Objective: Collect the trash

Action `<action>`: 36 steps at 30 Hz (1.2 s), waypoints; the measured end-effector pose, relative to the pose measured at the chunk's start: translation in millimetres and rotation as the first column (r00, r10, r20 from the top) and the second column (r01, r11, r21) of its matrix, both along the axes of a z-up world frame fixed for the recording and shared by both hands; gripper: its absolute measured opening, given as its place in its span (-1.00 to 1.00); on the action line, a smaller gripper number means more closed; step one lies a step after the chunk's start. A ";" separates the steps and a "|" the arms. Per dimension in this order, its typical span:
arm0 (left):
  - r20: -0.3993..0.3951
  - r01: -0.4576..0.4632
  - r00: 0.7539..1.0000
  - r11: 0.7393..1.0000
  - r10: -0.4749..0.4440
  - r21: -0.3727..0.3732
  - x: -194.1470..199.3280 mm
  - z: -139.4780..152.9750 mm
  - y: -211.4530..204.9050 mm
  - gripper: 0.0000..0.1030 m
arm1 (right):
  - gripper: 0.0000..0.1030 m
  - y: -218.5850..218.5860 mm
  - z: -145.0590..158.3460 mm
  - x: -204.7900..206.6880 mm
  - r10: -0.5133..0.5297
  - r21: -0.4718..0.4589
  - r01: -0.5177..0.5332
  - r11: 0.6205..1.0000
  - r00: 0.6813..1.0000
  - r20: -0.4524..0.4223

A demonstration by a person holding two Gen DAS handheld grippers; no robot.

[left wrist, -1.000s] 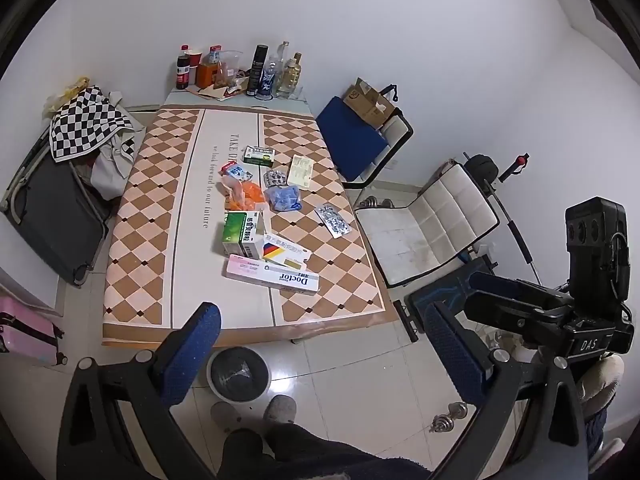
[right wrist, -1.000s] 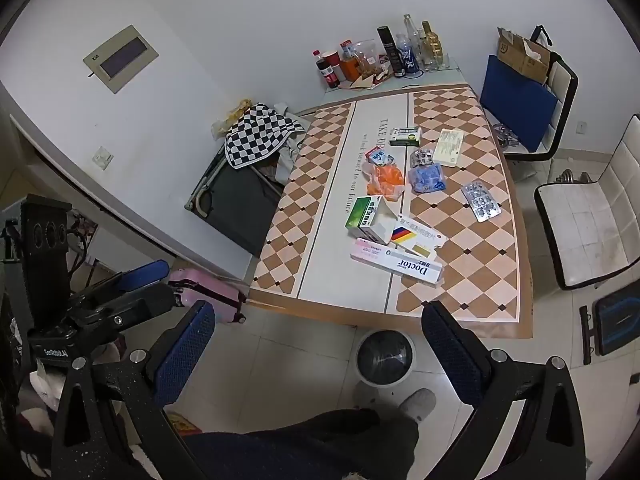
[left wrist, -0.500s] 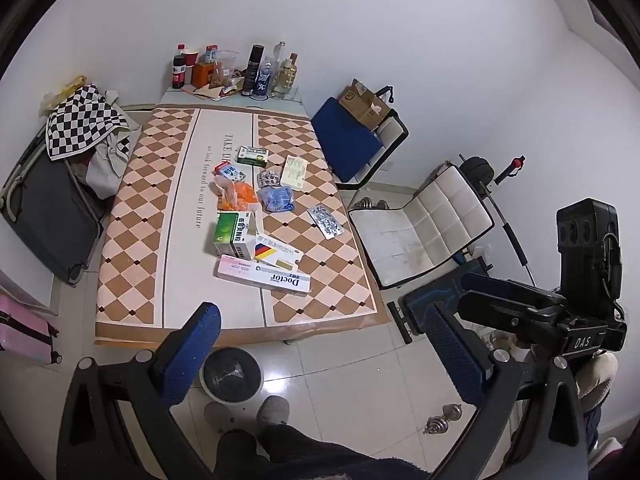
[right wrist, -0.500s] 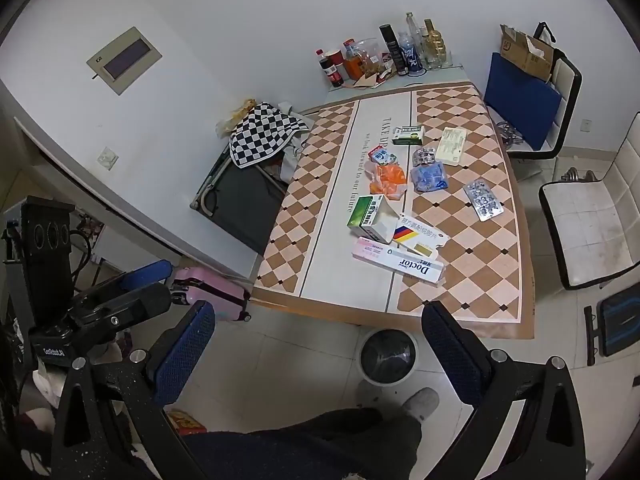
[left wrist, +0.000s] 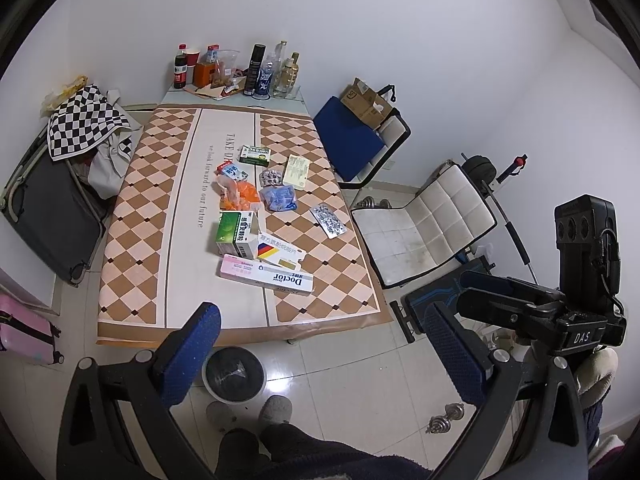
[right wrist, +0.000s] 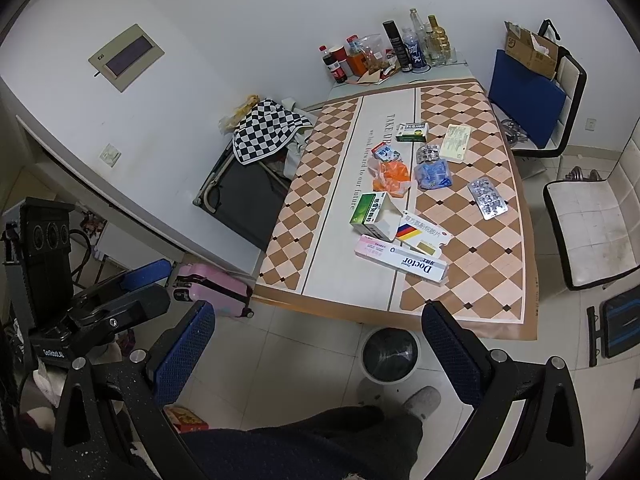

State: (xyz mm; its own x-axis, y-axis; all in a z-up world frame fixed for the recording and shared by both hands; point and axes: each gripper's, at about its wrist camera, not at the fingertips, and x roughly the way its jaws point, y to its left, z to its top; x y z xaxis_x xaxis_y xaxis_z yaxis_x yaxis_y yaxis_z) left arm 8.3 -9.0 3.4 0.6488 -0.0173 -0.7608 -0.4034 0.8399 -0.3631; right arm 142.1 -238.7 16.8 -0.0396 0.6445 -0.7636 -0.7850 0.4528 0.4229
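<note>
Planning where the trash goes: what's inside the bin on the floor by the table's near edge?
The bin has a dark liner and looks almost empty in both views; a pale glint near its bottom is too small to identify. The table edge does not cover it.

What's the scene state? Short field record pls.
left hand-held gripper: open, empty, above floor
right hand-held gripper: open, empty
table: checkered cloth
trash on table: Doctor box, green box, orange bag, blue bag, blister pack
bin: on floor at near table edge
progress: nothing grasped yet
</note>
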 end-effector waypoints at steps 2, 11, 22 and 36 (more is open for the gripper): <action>0.001 0.000 1.000 1.000 0.000 0.001 0.1 -0.4 0.0 1.00 | 1.00 -1.2 0.9 2.6 0.004 0.000 -0.004 1.000 1.000 -0.003; 0.001 0.007 1.000 1.000 -0.007 -0.005 0.1 -2.4 0.6 1.00 | 1.00 4.0 -0.7 1.5 0.005 -0.003 -0.005 1.000 1.000 -0.008; 0.000 0.006 1.000 1.000 -0.006 -0.005 1.4 -5.0 -2.0 1.00 | 1.00 4.5 -1.1 1.7 0.005 -0.002 -0.005 1.000 1.000 -0.011; -0.001 0.008 1.000 1.000 -0.008 -0.009 5.2 -7.5 -5.5 1.00 | 1.00 6.4 -3.8 0.6 0.003 -0.002 -0.003 1.000 1.000 -0.011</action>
State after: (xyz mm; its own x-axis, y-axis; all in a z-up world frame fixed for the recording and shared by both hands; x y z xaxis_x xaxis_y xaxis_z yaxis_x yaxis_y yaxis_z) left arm 13.6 -14.6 -4.0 0.6481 -0.0293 -0.7610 -0.3969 0.8399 -0.3703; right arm 142.8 -232.3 13.0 -0.0497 0.6430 -0.7642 -0.7816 0.4513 0.4305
